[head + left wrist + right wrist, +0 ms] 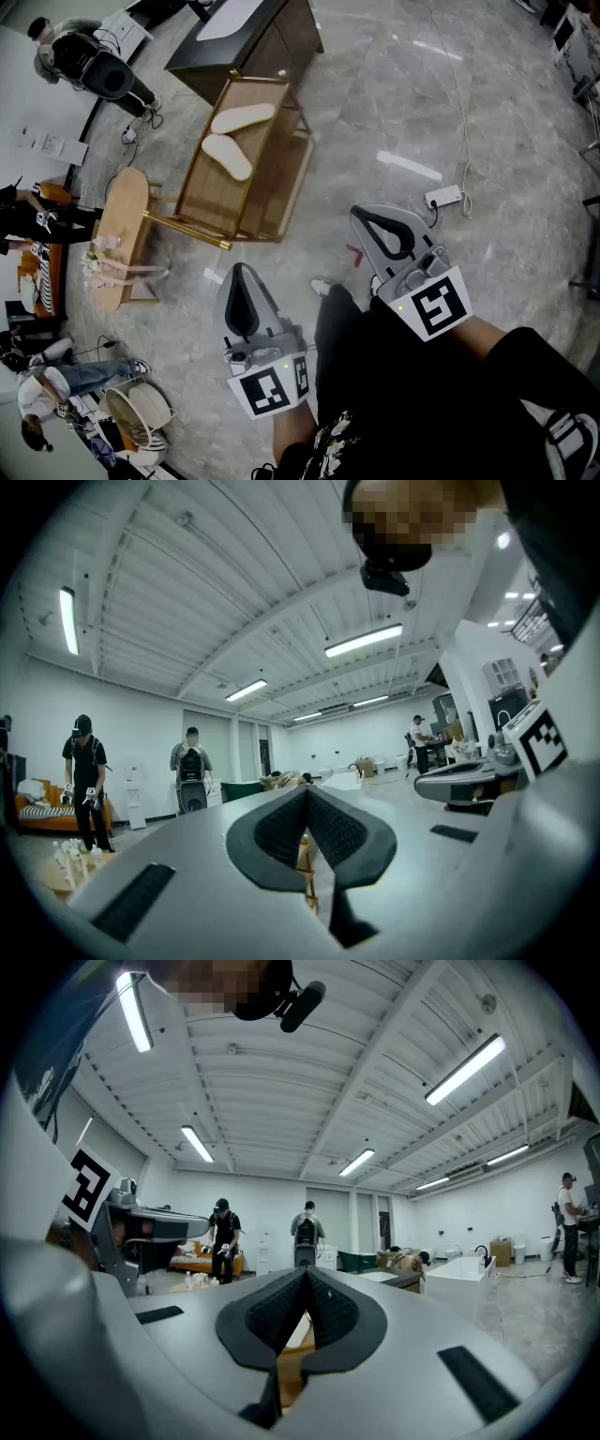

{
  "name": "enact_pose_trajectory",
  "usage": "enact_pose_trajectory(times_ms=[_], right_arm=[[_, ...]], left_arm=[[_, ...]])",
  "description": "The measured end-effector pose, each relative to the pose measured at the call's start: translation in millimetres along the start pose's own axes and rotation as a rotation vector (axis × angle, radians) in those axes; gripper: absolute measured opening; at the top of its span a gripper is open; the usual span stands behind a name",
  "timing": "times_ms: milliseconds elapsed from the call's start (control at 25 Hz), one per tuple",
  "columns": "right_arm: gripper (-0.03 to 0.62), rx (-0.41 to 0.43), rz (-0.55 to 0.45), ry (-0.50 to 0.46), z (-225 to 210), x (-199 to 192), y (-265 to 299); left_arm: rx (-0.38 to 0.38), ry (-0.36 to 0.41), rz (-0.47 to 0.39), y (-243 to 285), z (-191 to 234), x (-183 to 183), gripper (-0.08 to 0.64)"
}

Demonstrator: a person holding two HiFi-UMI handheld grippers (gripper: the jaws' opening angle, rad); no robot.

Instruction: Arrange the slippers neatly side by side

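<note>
Two pale slippers lie on the top of a wooden shelf rack [202, 192] across the floor from me. One slipper [243, 117] lies farther back, the other slipper [227, 157] nearer, and they stand at an angle with their left ends close together. My left gripper [242, 292] is held level well short of the rack, jaws shut and empty. My right gripper [382, 231] is to its right, also shut and empty. Both gripper views look level across the room over the shut jaws, with the left gripper [307, 803] and the right gripper [305, 1283] holding nothing.
A dark cabinet [246, 42] stands behind the rack. A small oval wooden table [120, 234] with pale items is left of it. A power strip [444, 197] and cable lie on the grey marble floor to the right. Several people stand or sit at the left edge.
</note>
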State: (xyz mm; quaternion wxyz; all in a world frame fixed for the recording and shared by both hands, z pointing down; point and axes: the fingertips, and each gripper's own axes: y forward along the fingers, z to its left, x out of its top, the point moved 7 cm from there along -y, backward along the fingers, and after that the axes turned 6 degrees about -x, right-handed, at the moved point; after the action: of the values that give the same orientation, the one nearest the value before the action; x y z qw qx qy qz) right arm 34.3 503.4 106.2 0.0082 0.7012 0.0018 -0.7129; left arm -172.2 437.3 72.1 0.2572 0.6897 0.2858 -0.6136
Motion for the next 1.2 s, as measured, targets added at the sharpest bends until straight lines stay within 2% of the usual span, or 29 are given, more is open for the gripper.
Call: enact_pose_trajectory(times_ms=[320, 400, 520, 880, 1000, 1200], right_arm=[[-0.005, -0.021, -0.011, 0.018, -5.4, 0.1, -1.6], [-0.003, -0.005, -0.027, 0.026, -1.5, 0.4, -1.6], [-0.003, 0.010, -0.023, 0.030, 7.8, -2.9, 2.5], [-0.003, -0.057, 0.059, 0.008, 22.9, -0.3, 20.4], [-0.003, -0.045, 0.070, -0.012, 33.3, -1.5, 27.8], [-0.003, -0.038, 0.055, -0.029, 45.9, -10.2, 35.8]], left_arm=[[-0.031, -0.003, 0.017, 4.5, -5.6, -5.5, -0.003], [-0.031, -0.001, 0.017, 5.1, -1.6, -5.8, -0.003], [-0.032, -0.007, 0.016, 5.2, 7.4, -9.2, -0.003], [-0.038, -0.082, 0.049, -1.4, 44.0, -17.2, -0.003], [-0.032, -0.099, 0.042, -7.4, 58.3, -22.4, -0.003], [-0.031, -0.066, 0.040, -15.3, 74.3, -31.3, -0.003]])
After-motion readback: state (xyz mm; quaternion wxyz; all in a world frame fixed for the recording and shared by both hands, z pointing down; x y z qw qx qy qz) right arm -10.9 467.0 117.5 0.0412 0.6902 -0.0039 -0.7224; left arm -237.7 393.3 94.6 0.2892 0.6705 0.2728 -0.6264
